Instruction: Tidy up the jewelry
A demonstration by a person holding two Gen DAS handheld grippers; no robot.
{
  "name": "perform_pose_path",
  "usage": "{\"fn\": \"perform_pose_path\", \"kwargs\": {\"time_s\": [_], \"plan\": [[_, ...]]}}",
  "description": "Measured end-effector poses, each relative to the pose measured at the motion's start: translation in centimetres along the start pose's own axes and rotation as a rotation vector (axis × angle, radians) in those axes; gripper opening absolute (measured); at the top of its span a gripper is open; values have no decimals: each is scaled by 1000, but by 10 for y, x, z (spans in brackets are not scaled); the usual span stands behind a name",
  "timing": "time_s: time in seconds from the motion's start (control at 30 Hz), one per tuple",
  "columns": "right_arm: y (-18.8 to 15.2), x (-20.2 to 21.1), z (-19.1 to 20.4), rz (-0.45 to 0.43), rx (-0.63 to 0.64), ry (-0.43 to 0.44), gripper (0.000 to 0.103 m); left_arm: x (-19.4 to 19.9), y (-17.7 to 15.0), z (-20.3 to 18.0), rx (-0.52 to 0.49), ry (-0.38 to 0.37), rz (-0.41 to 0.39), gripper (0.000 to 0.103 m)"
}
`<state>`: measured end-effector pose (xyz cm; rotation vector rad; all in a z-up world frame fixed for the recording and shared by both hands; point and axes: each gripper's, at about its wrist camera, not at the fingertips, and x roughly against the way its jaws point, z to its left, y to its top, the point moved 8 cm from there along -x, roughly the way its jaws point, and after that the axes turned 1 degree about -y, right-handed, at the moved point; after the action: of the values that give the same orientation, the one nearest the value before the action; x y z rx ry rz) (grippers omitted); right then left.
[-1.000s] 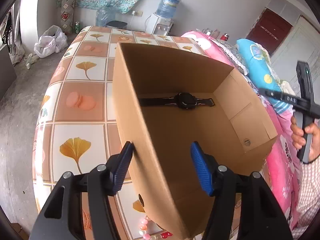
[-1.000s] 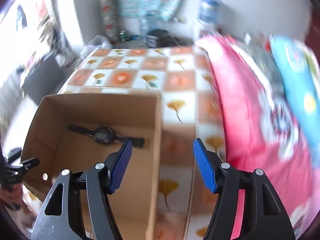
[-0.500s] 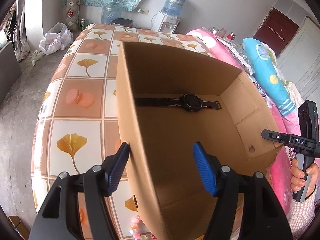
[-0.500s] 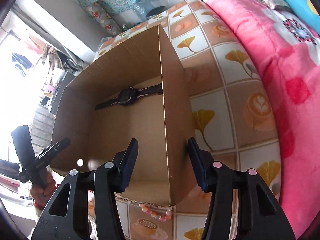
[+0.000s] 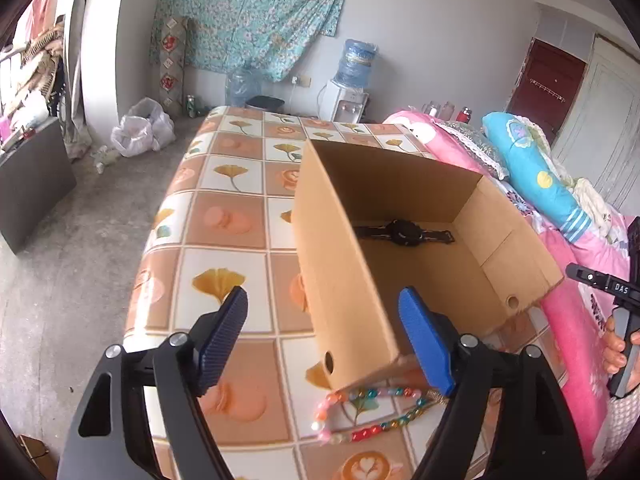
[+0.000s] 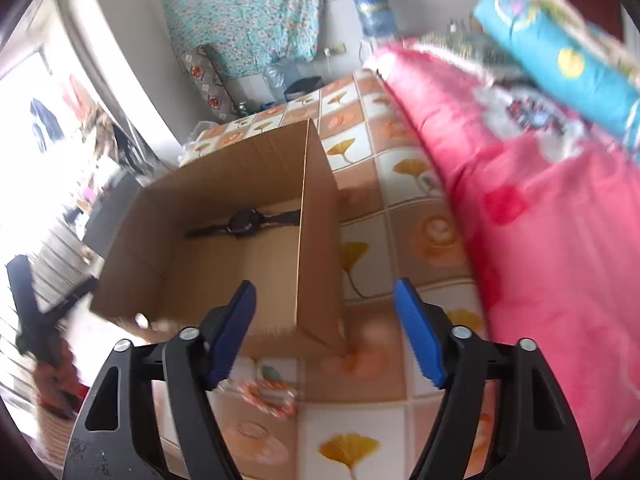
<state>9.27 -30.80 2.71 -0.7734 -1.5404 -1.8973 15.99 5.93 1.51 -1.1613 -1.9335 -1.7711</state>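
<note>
Your left gripper (image 5: 324, 334) and right gripper (image 6: 325, 334) both gape wide, gripping nothing. The colourful beaded bracelet (image 5: 370, 414) lies just below your left fingertips; the black wristwatch (image 5: 404, 232) rests ahead, inside the open brown cardboard box (image 5: 340, 256).

Place: a lived-in bedroom in a home.
Bedding: a pink floral quilt (image 5: 576, 320) and a blue bolster pillow (image 5: 536, 184) lie along the right edge of the table.
Table: a tablecloth (image 5: 224, 216) printed with ginkgo leaves and coffee cups covers it.
Back wall: a teal floral cloth (image 5: 256, 12) hangs there, with a rolled patterned mat (image 5: 170, 60) leaning just beside it.
Drinking water: a dispenser with a blue bottle (image 5: 354, 76) stands beyond the table's far edge.
Floor: bare concrete, with white plastic bags (image 5: 140, 128) near the wall.
Exit: a dark red door (image 5: 548, 80) at the far right.
</note>
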Motion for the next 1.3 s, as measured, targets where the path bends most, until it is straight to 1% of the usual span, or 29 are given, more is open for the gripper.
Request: {"fn": "perform_pose_path", "kwargs": {"time_s": [0.03, 0.07, 0.1, 0.13, 0.17, 0.23, 0.3, 0.33, 0.4, 0.43, 0.5, 0.57, 0.63, 0.73, 0.77, 0.83, 0.87, 0.93, 1.0, 1.07, 1.13, 1.27, 1.3], "plan": [[-8, 7, 4, -12, 39, -27, 80, 9, -9, 0, -13, 5, -15, 81], [-15, 12, 7, -17, 68, -47, 86, 17, -16, 0, -14, 8, -31, 83], [-23, 17, 11, -19, 101, -78, 93, 21, -26, 2, -13, 34, -27, 84], [-31, 21, 15, -19, 135, -109, 95, 21, -33, 3, -13, 60, -11, 84], [-36, 23, 19, -18, 166, -130, 95, 20, -43, 4, -19, 90, 16, 84], [-46, 27, 30, -22, 239, -168, 95, 19, -55, 3, -21, 124, 24, 84], [-55, 29, 40, -15, 240, -146, 95, 12, -64, 0, -13, 138, 31, 84], [-61, 25, 46, 0, 233, -120, 95, 4, -68, -3, -9, 131, 50, 84], [-72, 16, 56, 30, 233, -89, 95, -14, -76, -12, -24, 142, 90, 84], [-78, 11, 61, 45, 240, -99, 95, -21, -82, -17, -44, 154, 109, 84], [-85, 6, 69, 47, 253, -126, 95, -39, -92, -24, -102, 206, 147, 84], [-90, 6, 77, 35, 261, -123, 95, -49, -99, -26, -139, 250, 171, 85], [-92, 8, 82, 19, 249, -114, 95, -53, -103, -25, -150, 268, 172, 85], [-86, 13, 86, -16, 255, -130, 95, -52, -106, -21, -147, 266, 161, 87], [-81, 15, 86, -41, 256, -137, 95, -51, -108, -19, -150, 265, 163, 88], [-69, 27, 85, -110, 239, -147, 95, -47, -111, -18, -165, 266, 168, 93], [-60, 36, 84, -161, 216, -130, 95, -46, -114, -16, -171, 265, 170, 97], [-49, 47, 87, -235, 182, -59, 95, -41, -120, -14, -178, 250, 175, 98], [-45, 53, 92, -294, 169, 36, 95, -37, -124, -8, -161, 229, 180, 98], [-46, 47, 97, -282, 184, 31, 95, -33, -127, -4, -144, 222, 163, 99], [-51, 40, 105, -262, 209, 34, 95, -30, -129, -3, -151, 229, 142, 99], [-59, 32, 131, -241, 242, 95, 95, -27, -132, -4, -141, 228, 163, 99], [-61, 29, 138, -229, 254, 108, 92, -27, -132, -4, -141, 221, 165, 99]]}}
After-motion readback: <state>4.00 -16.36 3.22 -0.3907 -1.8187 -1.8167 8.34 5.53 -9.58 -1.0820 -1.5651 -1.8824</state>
